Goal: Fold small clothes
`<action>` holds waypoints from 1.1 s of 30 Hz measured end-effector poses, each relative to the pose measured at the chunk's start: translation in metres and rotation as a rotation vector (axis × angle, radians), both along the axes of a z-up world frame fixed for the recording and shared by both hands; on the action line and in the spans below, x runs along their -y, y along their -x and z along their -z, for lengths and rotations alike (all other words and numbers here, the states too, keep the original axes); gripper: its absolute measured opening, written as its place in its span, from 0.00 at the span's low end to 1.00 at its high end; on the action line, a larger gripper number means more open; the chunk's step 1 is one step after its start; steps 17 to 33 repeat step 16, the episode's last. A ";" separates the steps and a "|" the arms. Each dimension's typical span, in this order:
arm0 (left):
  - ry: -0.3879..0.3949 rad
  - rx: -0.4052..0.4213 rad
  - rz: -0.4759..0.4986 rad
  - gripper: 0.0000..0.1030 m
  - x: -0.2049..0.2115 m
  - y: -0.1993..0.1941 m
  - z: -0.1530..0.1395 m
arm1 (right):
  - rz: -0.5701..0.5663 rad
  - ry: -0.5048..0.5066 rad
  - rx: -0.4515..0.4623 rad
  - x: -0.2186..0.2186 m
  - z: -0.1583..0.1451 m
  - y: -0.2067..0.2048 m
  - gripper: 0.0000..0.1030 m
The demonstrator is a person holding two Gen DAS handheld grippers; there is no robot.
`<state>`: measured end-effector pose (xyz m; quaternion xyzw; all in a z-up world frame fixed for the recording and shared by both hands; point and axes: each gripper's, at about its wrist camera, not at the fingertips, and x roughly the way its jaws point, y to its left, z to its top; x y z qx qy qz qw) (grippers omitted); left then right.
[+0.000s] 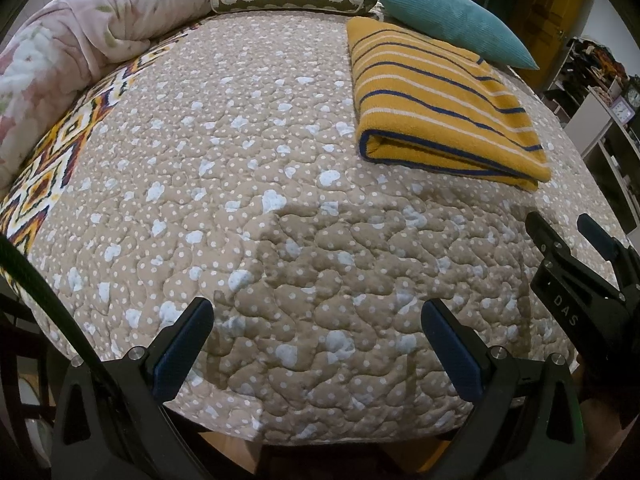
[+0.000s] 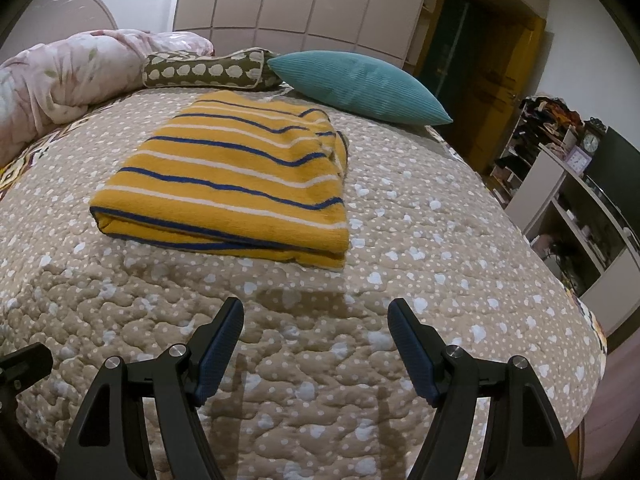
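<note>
A yellow garment with blue and white stripes [image 1: 436, 96] lies folded into a flat rectangle on the beige dotted quilt [image 1: 240, 160], toward the far right in the left wrist view. It sits centre-left in the right wrist view [image 2: 236, 184]. My left gripper [image 1: 316, 312] is open and empty, hovering over the near quilt, well short of the garment. My right gripper [image 2: 316, 312] is open and empty, just in front of the garment's near folded edge. The right gripper also shows at the right edge of the left wrist view [image 1: 560, 224].
A teal cushion [image 2: 360, 84] and a brown sheep-print bolster [image 2: 204, 68] lie at the head of the bed. A pink floral duvet [image 1: 80, 40] is bunched at the far left. Shelves with clocks [image 2: 584, 152] stand to the right of the bed.
</note>
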<state>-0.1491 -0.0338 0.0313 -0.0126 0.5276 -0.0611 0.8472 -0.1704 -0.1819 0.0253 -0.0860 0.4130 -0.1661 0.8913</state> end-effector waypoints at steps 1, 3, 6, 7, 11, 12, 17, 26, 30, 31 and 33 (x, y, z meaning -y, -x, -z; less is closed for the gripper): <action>0.000 -0.001 0.000 1.00 0.000 0.000 0.000 | -0.002 0.000 0.001 0.000 0.000 0.000 0.76; -0.002 0.000 0.002 1.00 0.000 0.000 0.000 | -0.005 0.002 0.001 -0.001 0.000 0.000 0.76; -0.002 0.002 0.005 1.00 0.000 0.000 0.001 | -0.011 0.000 0.002 -0.003 -0.001 0.000 0.76; -0.006 0.005 0.007 1.00 0.001 0.000 0.001 | -0.013 0.000 0.002 -0.003 -0.001 -0.001 0.76; -0.022 0.018 0.018 1.00 0.003 0.000 0.000 | -0.023 -0.002 0.004 -0.005 -0.001 -0.001 0.76; -0.022 0.022 0.017 1.00 0.002 0.000 -0.001 | -0.025 -0.006 0.003 -0.005 -0.001 -0.002 0.76; -0.019 0.020 -0.001 1.00 -0.003 -0.004 -0.002 | -0.024 -0.027 0.000 -0.003 0.000 -0.003 0.76; -0.019 0.020 -0.001 1.00 -0.003 -0.004 -0.002 | -0.024 -0.027 0.000 -0.003 0.000 -0.003 0.76; -0.019 0.020 -0.001 1.00 -0.003 -0.004 -0.002 | -0.024 -0.027 0.000 -0.003 0.000 -0.003 0.76; -0.019 0.020 -0.001 1.00 -0.003 -0.004 -0.002 | -0.024 -0.027 0.000 -0.003 0.000 -0.003 0.76; -0.019 0.020 -0.001 1.00 -0.003 -0.004 -0.002 | -0.024 -0.027 0.000 -0.003 0.000 -0.003 0.76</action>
